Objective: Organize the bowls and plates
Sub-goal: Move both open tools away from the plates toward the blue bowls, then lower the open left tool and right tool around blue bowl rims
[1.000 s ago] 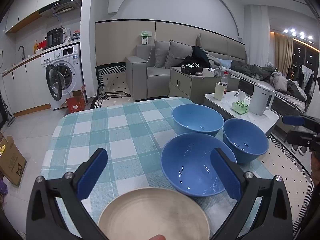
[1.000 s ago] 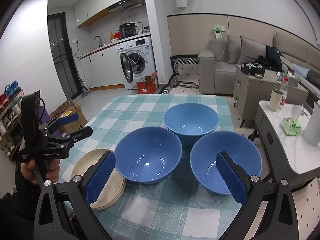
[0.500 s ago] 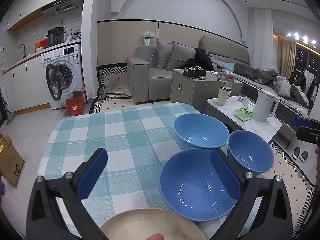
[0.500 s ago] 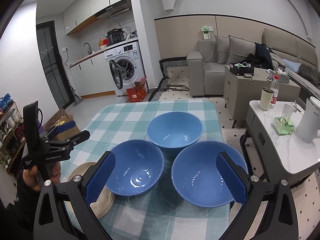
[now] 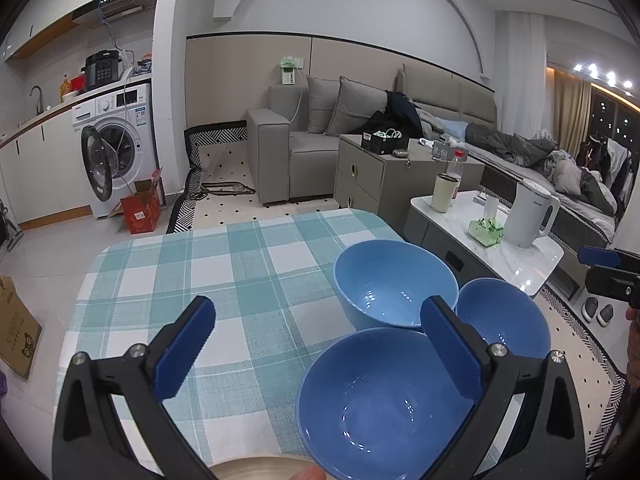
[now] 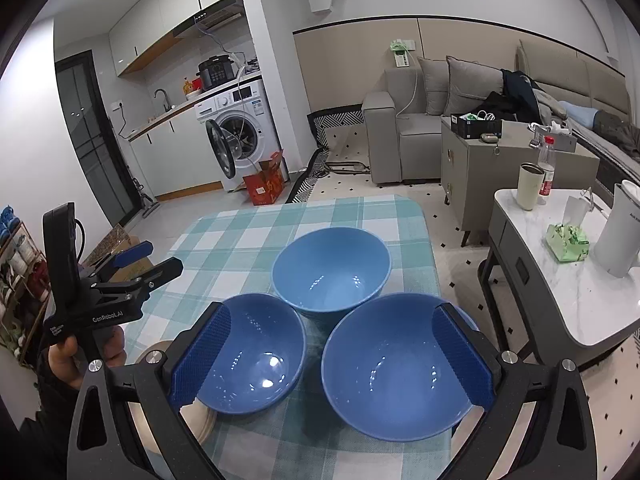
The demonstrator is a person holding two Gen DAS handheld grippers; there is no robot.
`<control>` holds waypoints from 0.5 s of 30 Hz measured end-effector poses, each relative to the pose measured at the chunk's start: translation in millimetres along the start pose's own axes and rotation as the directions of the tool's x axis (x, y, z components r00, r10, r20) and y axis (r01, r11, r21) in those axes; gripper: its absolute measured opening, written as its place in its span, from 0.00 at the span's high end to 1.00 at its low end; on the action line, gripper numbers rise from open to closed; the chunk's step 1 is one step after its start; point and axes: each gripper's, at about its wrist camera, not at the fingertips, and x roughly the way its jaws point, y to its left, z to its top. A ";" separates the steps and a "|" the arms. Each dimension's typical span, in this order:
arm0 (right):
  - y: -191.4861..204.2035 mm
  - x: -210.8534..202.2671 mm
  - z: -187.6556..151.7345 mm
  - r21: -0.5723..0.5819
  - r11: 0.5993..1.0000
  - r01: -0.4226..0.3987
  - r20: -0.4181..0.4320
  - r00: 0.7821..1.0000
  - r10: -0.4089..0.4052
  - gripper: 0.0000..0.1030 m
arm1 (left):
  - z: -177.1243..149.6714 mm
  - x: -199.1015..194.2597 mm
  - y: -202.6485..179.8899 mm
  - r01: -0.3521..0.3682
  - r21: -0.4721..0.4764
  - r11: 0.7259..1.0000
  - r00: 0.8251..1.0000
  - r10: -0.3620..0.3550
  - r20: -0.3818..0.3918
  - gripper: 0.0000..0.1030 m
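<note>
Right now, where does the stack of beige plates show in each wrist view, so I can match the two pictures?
Left wrist view: the beige plates are a sliver at the bottom edge, centre, left of the nearest blue bowl.
Right wrist view: the plates sit lower left, mostly hidden behind the right gripper's left finger and that same bowl.
Shared landmark: the washing machine with its door open.

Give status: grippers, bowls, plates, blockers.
Left gripper open, empty. Right gripper open, empty, above the bowls. Three bowls unstacked on the table; plates stacked beside the left bowl. No blockers seen.
</note>
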 end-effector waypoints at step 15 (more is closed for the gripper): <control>-31.7 38.8 24.8 0.060 0.998 0.014 -0.074 0.997 -0.010 0.01 | 20.2 50.7 -7.6 0.025 0.029 0.999 0.996 -0.022 -0.089 0.00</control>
